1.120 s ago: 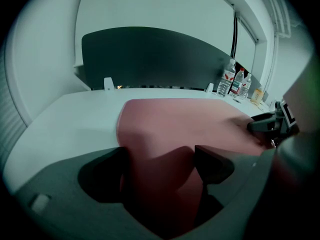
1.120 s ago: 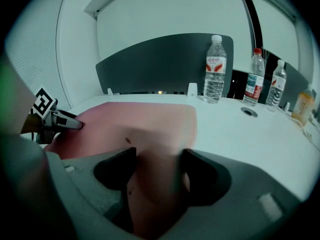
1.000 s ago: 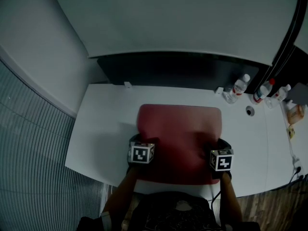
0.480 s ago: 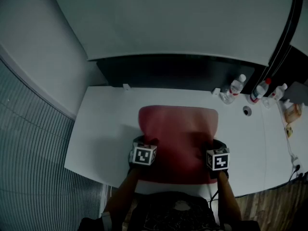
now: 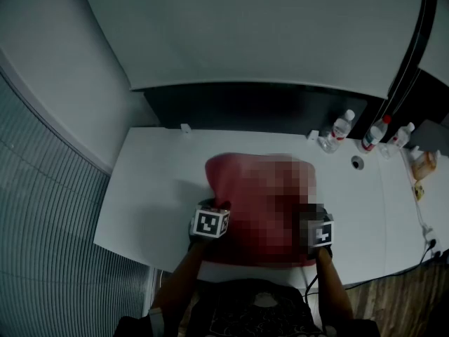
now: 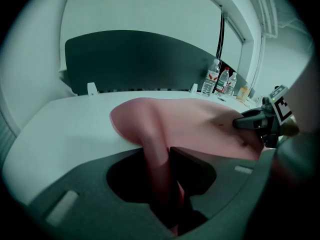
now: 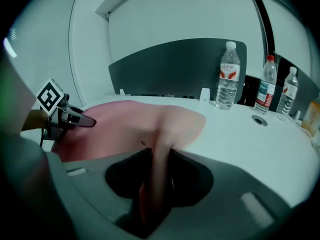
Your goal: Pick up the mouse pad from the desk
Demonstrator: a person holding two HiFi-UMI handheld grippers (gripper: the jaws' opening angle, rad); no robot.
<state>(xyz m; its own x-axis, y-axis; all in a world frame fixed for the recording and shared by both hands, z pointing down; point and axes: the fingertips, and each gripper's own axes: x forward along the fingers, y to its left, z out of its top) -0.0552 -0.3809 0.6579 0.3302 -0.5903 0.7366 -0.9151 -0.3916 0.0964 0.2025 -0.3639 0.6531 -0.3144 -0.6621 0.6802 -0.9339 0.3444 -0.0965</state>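
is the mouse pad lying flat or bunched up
Bunched at the near edge: the mouse pad rises in a ridge into the closing jaws of the left gripper and right gripper.

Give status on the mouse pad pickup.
Jaws closing: left gripper, right gripper, each pinching a mouse pad fold. Rest flat on desk. Bottles well clear.

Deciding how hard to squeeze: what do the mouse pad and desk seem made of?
The mouse pad: likely soft fabric-faced foam or rubber, matte red; it bends into a rounded raised fold without creasing. The desk: hard-looking, smooth white top, perhaps laminate; flat and even.
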